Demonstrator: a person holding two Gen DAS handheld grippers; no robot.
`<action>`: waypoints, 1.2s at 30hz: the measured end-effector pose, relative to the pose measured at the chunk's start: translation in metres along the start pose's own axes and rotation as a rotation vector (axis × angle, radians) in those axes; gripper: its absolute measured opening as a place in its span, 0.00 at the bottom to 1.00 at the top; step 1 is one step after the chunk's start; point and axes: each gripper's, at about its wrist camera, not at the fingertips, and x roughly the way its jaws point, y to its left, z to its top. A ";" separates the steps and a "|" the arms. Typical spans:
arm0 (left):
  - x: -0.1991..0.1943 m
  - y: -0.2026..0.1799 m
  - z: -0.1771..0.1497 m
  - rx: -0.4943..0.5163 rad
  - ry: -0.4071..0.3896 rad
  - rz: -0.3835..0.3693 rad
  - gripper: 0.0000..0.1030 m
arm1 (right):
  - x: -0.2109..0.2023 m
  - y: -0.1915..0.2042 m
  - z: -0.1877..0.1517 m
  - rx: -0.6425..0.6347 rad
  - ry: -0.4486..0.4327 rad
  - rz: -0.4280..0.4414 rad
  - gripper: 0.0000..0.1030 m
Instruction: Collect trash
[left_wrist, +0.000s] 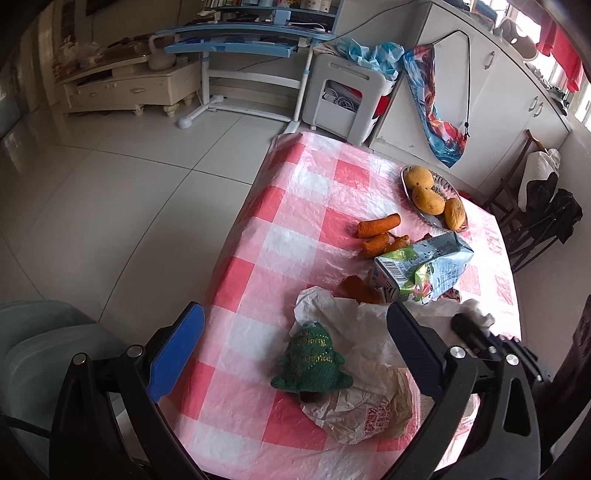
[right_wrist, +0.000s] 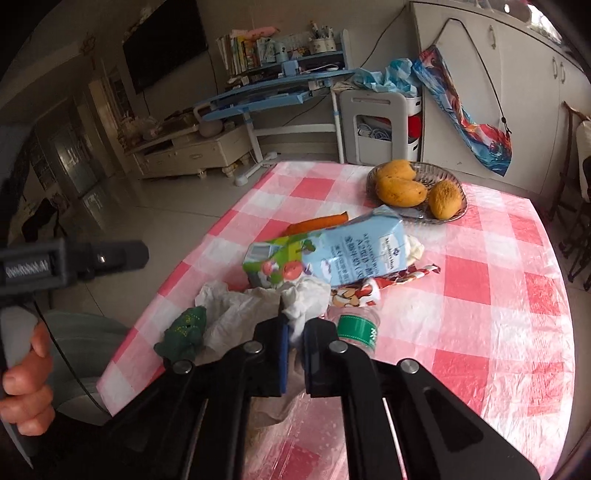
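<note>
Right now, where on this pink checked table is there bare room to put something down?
Bare cloth lies right of the blue and green carton, below the glass dish of mangoes. The far left corner beyond the orange peels is free too. The near middle is crowded: crumpled white paper, green plush tree, clear bottle.

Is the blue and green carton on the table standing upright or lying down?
Lying down. The carton rests on its long side on the checked tablecloth, its printed face turned upward.
</note>
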 end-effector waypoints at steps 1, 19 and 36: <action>0.001 -0.001 -0.003 0.010 0.003 0.006 0.93 | -0.008 -0.007 0.001 0.028 -0.022 0.009 0.06; 0.060 -0.023 -0.041 0.179 0.165 0.132 0.59 | -0.089 -0.065 0.001 0.184 -0.121 0.060 0.07; 0.058 -0.013 -0.044 0.133 0.168 0.139 0.52 | -0.095 -0.062 -0.009 0.155 -0.111 0.090 0.07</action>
